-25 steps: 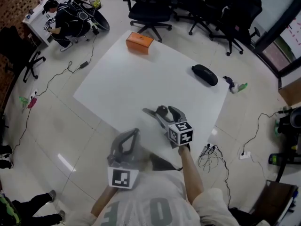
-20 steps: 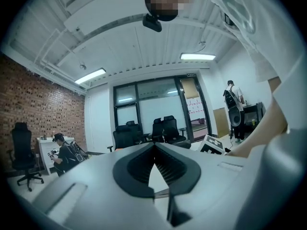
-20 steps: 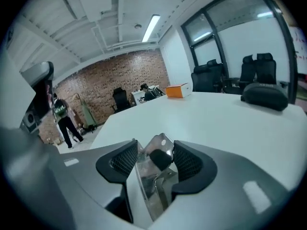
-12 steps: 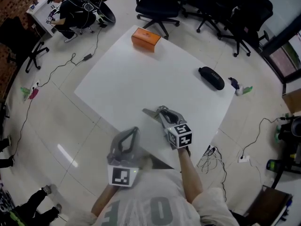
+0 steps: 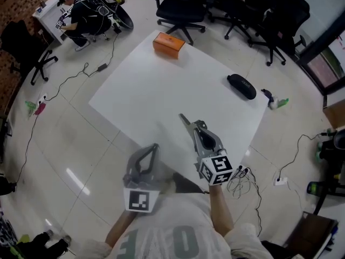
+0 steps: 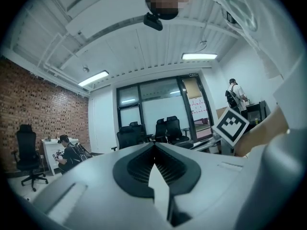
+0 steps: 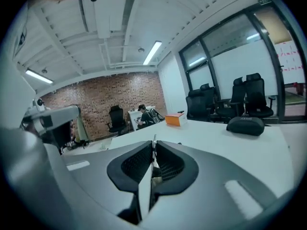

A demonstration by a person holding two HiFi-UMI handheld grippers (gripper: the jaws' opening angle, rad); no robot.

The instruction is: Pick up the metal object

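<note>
The metal object point(image 5: 185, 119) is a thin flat strip sticking out forward from the tips of my right gripper point(image 5: 195, 127) over the near part of the white table point(image 5: 156, 90). In the right gripper view the strip point(image 7: 154, 146) stands on edge between the dark pads, and the jaws are closing tight against it. My left gripper point(image 5: 152, 148) hangs near the table's front edge, to the left of the right one. Its jaws meet with nothing between them in the left gripper view point(image 6: 154, 145).
An orange box point(image 5: 168, 43) sits at the table's far edge and a black case point(image 5: 241, 86) at its right side. Office chairs point(image 5: 180, 7) stand beyond the table. A person point(image 5: 81, 18) crouches at the far left. Cables and a power strip point(image 5: 240, 171) lie on the floor to the right.
The right gripper's jaws went from wide apart to closed on the metal strip. The gripper then drew right and toward me, and the strip now points forward from its tips.
</note>
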